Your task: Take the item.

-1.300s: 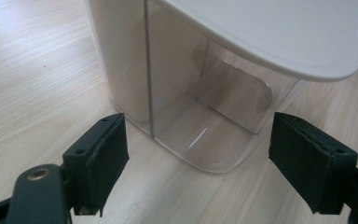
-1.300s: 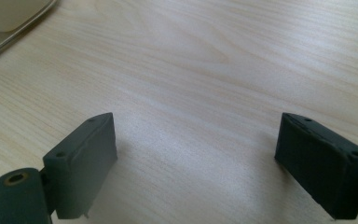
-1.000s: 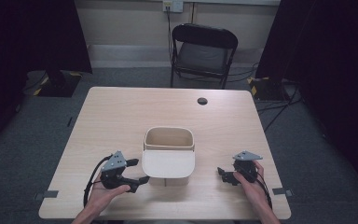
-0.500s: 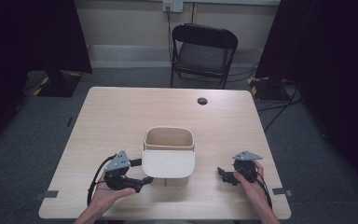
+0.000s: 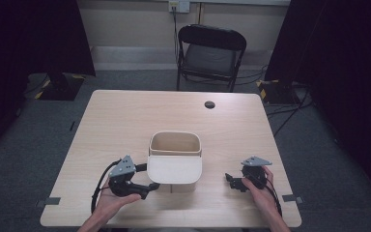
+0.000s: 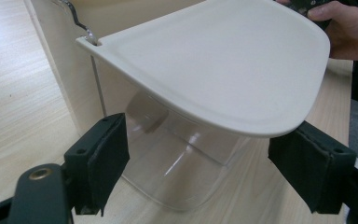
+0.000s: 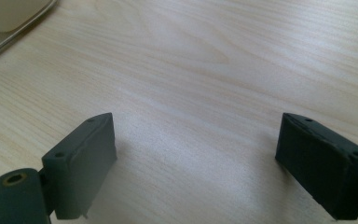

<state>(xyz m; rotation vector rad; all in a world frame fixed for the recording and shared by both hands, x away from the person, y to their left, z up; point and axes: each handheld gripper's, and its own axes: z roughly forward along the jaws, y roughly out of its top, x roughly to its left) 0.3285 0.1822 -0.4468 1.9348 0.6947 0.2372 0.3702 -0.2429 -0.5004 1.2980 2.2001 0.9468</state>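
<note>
A beige bin (image 5: pixel 175 143) stands at mid-table with its top open. Its flat lid (image 5: pixel 175 169) juts out toward the near edge. In the left gripper view the lid (image 6: pixel 223 60) hangs over a clear plastic part (image 6: pixel 177 172) at the bin's front. My left gripper (image 5: pixel 145 186) is open just left of the lid's near corner. Its jaws (image 6: pixel 205 163) stand wide apart on either side of the clear part, under the lid's rim, touching nothing. My right gripper (image 5: pixel 232 181) is open over bare wood to the right of the bin, with only tabletop (image 7: pixel 196 140) between its jaws.
A small black round disc (image 5: pixel 209 104) sits near the table's far edge. A black folding chair (image 5: pixel 211 53) stands beyond the table. The person's right hand (image 6: pixel 349 28) shows past the lid. Bare wood lies left, right and behind the bin.
My left gripper has edged slightly right, closer to the lid's corner. The right gripper and the bin have stayed put.
</note>
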